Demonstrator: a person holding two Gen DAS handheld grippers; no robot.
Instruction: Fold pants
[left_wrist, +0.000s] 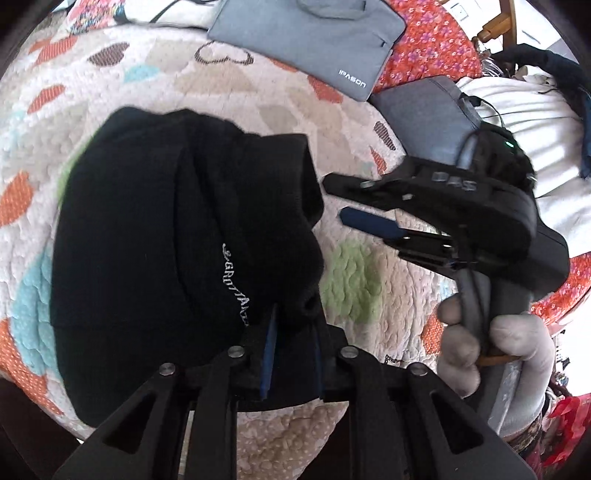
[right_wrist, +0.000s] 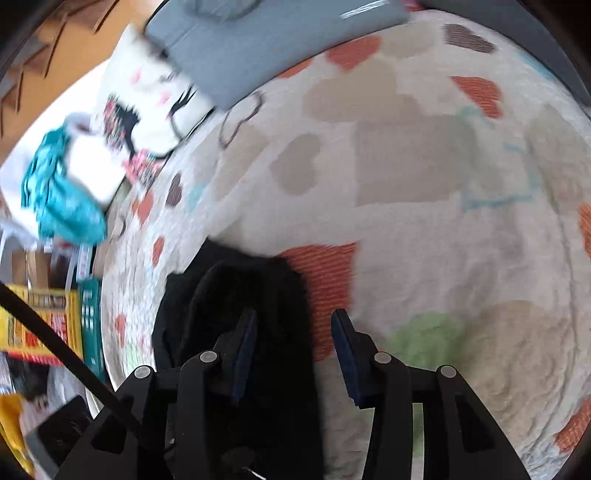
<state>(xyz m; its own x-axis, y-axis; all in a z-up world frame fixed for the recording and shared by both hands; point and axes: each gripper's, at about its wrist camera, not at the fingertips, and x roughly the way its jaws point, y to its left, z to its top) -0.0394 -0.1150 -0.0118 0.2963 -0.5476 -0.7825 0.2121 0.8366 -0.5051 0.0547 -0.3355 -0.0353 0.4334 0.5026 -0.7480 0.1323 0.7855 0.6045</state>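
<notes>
The black pants (left_wrist: 166, 236) lie bunched and partly folded on the heart-patterned quilt (left_wrist: 221, 85), with white lettering on one fold. My left gripper (left_wrist: 293, 314) is shut on the near edge of the pants. In the left wrist view my right gripper (left_wrist: 334, 201) hovers to the right of the pants with its jaws apart, held by a gloved hand (left_wrist: 491, 350). In the right wrist view my right gripper (right_wrist: 295, 321) is open and empty, with a dark corner of the pants (right_wrist: 251, 288) under its left finger.
Two grey sleeve bags (left_wrist: 310, 37) (left_wrist: 424, 114) lie at the far side of the quilt. A white pillow (right_wrist: 147, 99), teal cloth (right_wrist: 59, 199) and books (right_wrist: 48, 325) sit off the bed's left edge. The person in white (left_wrist: 535, 129) stands at the right.
</notes>
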